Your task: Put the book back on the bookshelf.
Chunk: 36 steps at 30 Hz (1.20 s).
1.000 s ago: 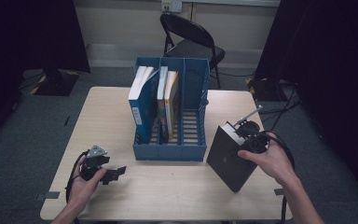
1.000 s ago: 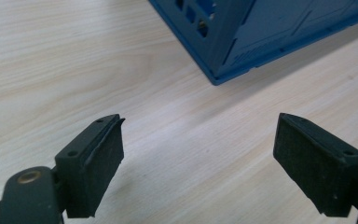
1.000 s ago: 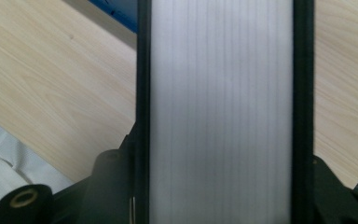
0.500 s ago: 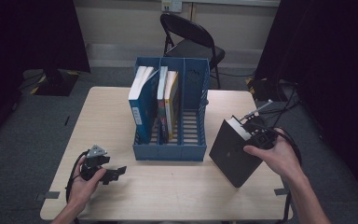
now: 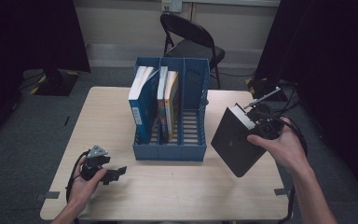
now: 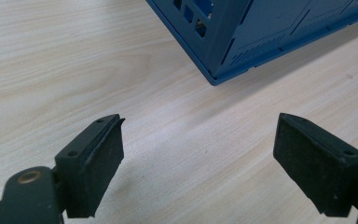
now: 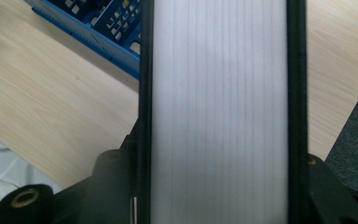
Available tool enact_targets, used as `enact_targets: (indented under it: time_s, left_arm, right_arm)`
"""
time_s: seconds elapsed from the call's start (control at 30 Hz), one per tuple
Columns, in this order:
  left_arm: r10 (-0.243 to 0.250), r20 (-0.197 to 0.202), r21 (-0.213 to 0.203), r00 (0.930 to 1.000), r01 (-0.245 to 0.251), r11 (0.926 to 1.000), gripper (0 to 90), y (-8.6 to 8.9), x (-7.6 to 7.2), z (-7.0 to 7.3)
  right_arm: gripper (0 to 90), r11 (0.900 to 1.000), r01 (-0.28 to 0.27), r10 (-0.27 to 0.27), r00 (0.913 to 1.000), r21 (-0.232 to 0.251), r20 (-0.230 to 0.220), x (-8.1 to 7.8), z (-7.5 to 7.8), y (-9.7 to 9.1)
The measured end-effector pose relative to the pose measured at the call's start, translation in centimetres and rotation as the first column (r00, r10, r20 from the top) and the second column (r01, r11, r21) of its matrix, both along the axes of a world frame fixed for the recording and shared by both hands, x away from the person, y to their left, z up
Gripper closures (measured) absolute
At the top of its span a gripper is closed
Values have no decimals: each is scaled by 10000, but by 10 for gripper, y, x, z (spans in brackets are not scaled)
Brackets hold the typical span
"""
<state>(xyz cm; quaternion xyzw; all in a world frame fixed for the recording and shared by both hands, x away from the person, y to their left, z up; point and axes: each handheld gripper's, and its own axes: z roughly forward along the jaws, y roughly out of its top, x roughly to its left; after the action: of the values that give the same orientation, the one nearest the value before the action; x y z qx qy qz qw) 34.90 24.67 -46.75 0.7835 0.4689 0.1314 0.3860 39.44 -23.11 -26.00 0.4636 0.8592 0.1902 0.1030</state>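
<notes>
One black book (image 5: 235, 140), clamped in the right hand-held gripper (image 5: 256, 133), has risen; left hand-held gripper (image 5: 114, 173) stays wide.

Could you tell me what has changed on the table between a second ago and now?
The right hand-held gripper, shut on the black book, has lifted it off the table and tilted it more, its top edge higher and further right. The left hand-held gripper stayed open and low by the table's near edge; the blue file rack and its books are unchanged.
</notes>
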Motion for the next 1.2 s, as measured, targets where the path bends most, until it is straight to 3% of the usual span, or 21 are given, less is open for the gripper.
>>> enact_targets:
  time_s: [0.6, 1.0, 1.2]
  left_arm:
    - [79, -46, -43, 10000, -79, 10000, 157, 1, 0, -1]
    - [22, -72, 57, 10000, -21, 10000, 158, 0, 0, -2]
    - [-17, -106, 44, 9999, 18, 10000, 157, 1, 0, -1]
  right_arm:
    - [536, 9998, -212, 210, 9988, 36, 440, 18, 43, 26]
    - [536, 9978, -636, 631, 9975, 173, 320, 43, 49, 60]
    - [536, 9991, -417, 416, 9986, 29, 337, 53, 50, 76]
